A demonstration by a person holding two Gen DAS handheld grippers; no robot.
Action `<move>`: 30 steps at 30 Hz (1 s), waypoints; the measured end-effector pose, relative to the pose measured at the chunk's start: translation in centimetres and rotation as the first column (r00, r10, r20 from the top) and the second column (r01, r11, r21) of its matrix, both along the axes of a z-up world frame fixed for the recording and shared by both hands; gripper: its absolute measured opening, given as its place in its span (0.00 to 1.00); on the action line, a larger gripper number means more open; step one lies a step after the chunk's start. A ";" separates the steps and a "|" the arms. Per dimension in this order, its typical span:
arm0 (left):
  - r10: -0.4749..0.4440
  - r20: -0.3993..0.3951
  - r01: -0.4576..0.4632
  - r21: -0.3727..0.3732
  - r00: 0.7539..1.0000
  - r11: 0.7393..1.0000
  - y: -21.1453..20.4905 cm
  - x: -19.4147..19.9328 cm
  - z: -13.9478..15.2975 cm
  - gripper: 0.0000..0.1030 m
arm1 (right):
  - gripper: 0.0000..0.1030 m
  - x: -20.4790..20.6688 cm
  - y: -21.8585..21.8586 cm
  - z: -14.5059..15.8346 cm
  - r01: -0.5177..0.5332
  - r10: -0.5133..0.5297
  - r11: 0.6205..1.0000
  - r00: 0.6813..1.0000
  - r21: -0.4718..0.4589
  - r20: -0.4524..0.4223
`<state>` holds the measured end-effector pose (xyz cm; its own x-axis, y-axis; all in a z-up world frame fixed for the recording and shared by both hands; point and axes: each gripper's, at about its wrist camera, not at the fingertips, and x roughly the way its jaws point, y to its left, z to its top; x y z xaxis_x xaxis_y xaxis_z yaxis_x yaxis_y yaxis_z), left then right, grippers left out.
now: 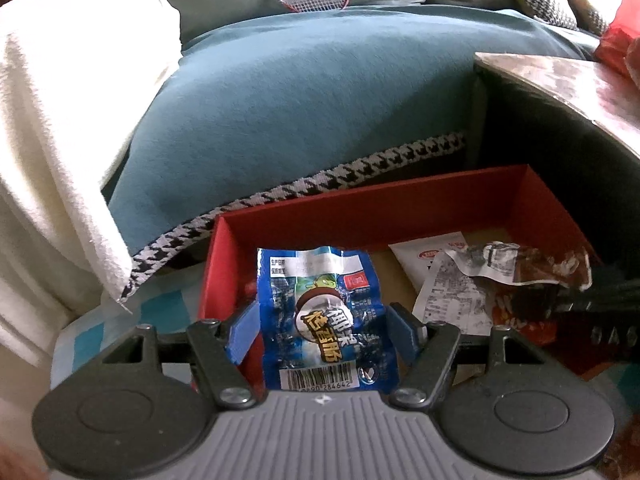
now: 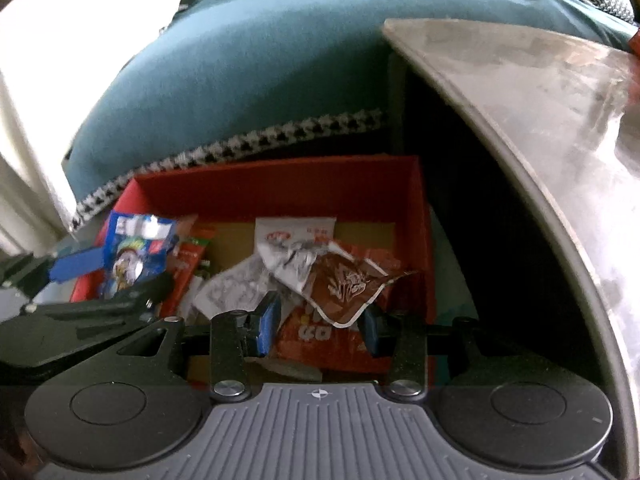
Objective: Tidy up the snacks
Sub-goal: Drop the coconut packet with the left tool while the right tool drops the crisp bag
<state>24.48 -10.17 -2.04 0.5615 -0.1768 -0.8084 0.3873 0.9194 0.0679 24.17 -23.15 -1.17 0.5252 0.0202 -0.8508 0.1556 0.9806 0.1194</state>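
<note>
The red box is open at the top, so a gripper can pass straight down into it. The far strip of its floor, under the back wall, is bare — the nearer floor is littered with packets. Its walls bound the way in on the left, right and far sides. Just behind the far wall the teal sofa bulges over, its houndstooth hem almost at the rim. On the right the bench overhangs — dark space lies under its edge. The left gripper with its blue packet fills the left end, the right gripper and a brown packet fill the near middle.
</note>
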 end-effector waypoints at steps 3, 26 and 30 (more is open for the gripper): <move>-0.009 -0.003 0.009 0.009 1.000 1.000 -0.3 0.2 -0.3 0.62 | 0.51 -0.1 0.4 -0.4 -0.018 0.018 1.000 1.000 -0.007 -0.022; -0.025 0.017 0.024 0.043 1.000 0.999 0.1 -1.4 1.0 0.71 | 0.74 -2.0 1.5 0.2 -0.051 0.050 0.998 0.998 -0.030 -0.049; -0.032 0.031 0.030 0.041 0.999 0.999 0.2 -2.2 1.9 0.71 | 0.75 -2.9 1.5 0.7 -0.047 0.046 0.999 0.998 -0.026 -0.035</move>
<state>22.30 -9.92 -0.18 0.5820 -0.1620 -0.7969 0.4125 0.9033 0.1176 21.27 -21.70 -0.47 0.4944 0.0205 -0.8690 0.1133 0.9897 0.0879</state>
